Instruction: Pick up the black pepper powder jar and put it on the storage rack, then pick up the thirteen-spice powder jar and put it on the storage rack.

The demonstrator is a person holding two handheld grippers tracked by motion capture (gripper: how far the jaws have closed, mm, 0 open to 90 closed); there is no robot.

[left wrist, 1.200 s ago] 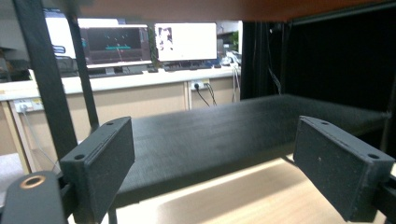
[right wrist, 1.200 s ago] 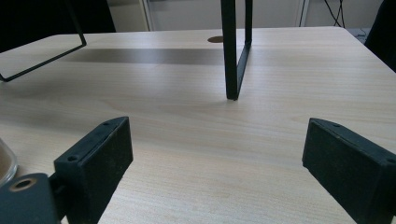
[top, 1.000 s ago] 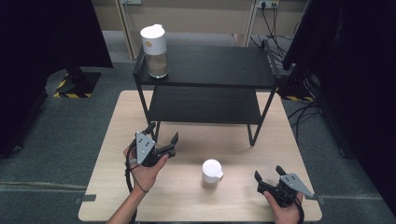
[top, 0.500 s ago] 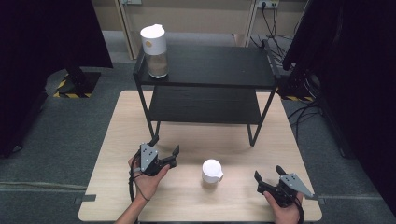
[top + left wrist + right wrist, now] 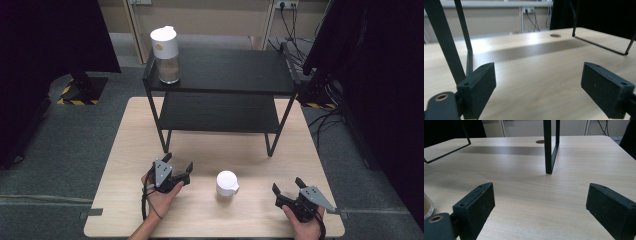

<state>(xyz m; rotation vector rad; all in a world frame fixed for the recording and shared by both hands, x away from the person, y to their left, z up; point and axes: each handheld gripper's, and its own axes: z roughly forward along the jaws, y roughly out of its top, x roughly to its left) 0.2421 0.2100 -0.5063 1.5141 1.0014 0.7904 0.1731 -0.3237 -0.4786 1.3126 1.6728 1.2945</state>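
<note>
In the high view, your left hand-held gripper (image 5: 176, 167) sits lower left of centre on the tabletop (image 5: 240, 145) with its jaws spread and nothing between them, your hand covering its rear half. Just right of it, near the bottom centre, the small white-lidded jar (image 5: 227, 183) stands apart from both tools; in the right gripper view only a sliver of its glass wall shows, cut off by the lower left edge. Your right hand-held gripper (image 5: 287, 187), lower right, is likewise released and empty, its grip hidden under your hand.
</note>
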